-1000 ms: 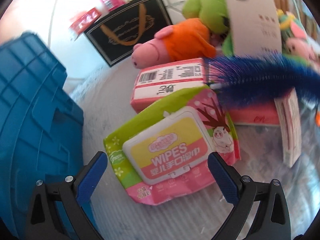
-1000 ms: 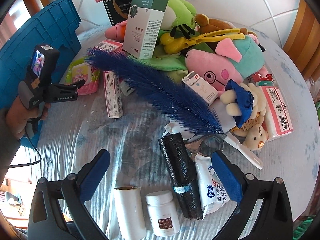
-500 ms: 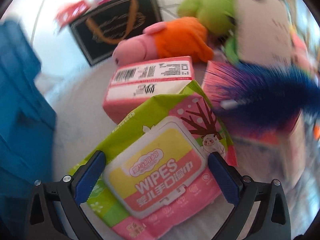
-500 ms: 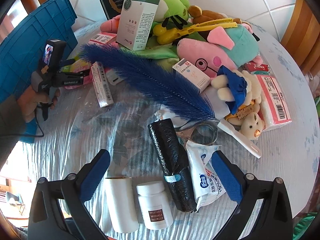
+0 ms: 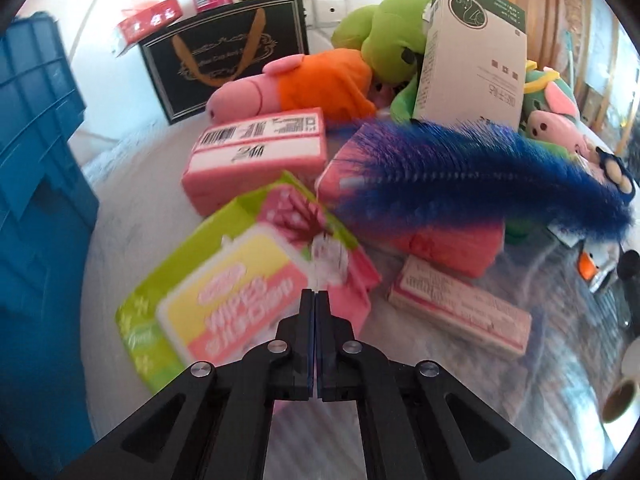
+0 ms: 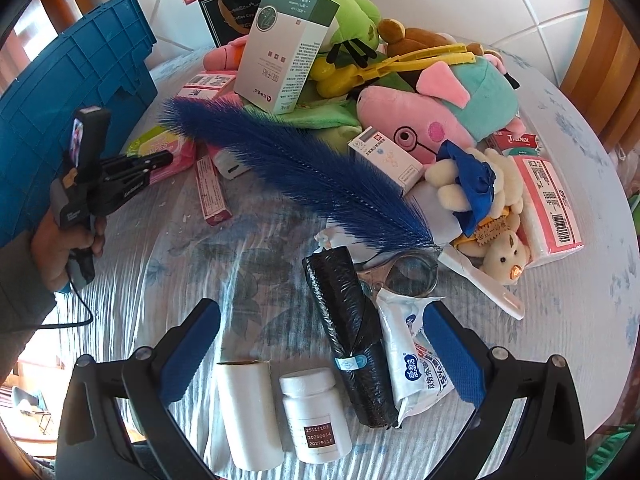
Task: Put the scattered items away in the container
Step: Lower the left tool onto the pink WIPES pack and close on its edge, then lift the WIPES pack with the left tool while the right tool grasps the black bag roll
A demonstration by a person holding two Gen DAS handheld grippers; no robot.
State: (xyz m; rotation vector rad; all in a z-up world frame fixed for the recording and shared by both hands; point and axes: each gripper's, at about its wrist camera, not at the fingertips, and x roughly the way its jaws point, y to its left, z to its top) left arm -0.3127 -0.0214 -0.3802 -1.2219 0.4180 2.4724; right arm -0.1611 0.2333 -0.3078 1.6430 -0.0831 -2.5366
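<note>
The blue crate [image 5: 36,200] stands at the left edge of the table, also seen in the right wrist view as the blue crate [image 6: 72,76]. A green and pink wipes pack [image 5: 224,280] lies beside it, blurred and skewed. My left gripper [image 5: 315,292] is shut, jaws pressed together over the pack's near right corner, with nothing showing between them. From the right wrist view, a hand holds the left gripper [image 6: 170,156] with its tips at the wipes pack [image 6: 160,146]. My right gripper [image 6: 320,308] stands open above a black bag roll [image 6: 348,340], a white bottle [image 6: 314,416] and a white roll [image 6: 250,412].
A blue feather [image 6: 300,168] lies across the table's middle. Pink tissue packs [image 5: 256,148], a slim pink box [image 5: 460,312], a green-topped carton [image 5: 472,52], a black gift box [image 5: 224,60] and several plush toys [image 6: 432,116] crowd the back. The cloth near the front left is bare.
The left gripper's jaws stood wide around the wipes pack and are now closed together. The pack has slid left and turned. The right gripper's view has hardly shifted.
</note>
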